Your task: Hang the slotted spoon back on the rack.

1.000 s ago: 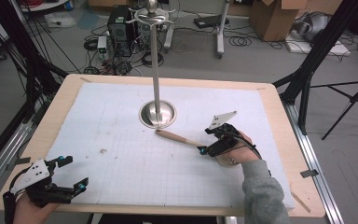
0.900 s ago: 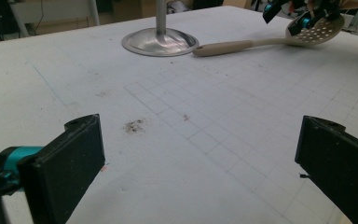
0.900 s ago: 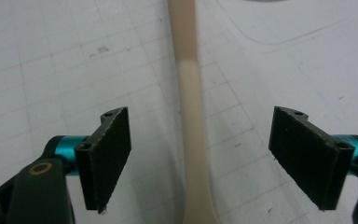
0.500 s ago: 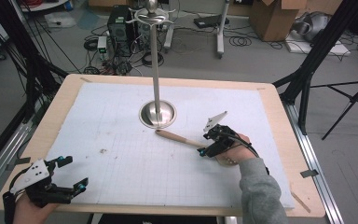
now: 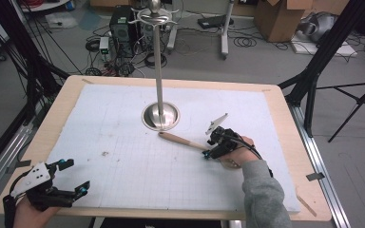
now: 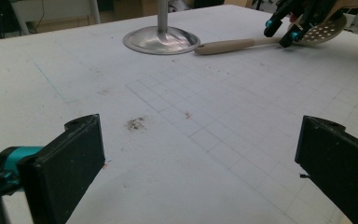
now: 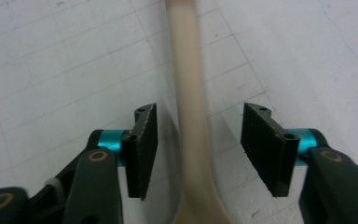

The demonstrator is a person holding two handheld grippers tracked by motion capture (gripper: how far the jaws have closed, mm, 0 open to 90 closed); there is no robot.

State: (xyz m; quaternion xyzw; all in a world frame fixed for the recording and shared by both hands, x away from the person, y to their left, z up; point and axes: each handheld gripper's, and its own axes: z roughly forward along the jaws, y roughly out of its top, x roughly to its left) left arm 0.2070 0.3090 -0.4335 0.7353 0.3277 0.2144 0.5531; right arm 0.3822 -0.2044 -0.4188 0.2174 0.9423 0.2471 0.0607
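A beige slotted spoon lies on the white gridded mat, its handle (image 5: 180, 140) (image 7: 184, 70) pointing at the stand's base. Its perforated bowl (image 6: 324, 32) sits under the person's right hand. My right gripper (image 5: 208, 153) (image 7: 198, 144) straddles the handle near the bowl. Its jaws have just been closing with the handle between them, and a gap still shows on each side, so the pads do not press on it. My left gripper (image 5: 76, 176) (image 6: 200, 154) rests open and empty at the mat's near left corner.
A tall metal stand with a round dished base (image 5: 160, 116) (image 6: 161, 41) rises from the middle of the mat (image 5: 123, 142). A small brown stain (image 6: 135, 123) marks the mat. The wooden table edge (image 5: 309, 156) frames the mat; cables and boxes lie on the floor beyond.
The right gripper has settled slightly lower over the spoon handle and its jaws have narrowed around it. The left gripper has kept still.
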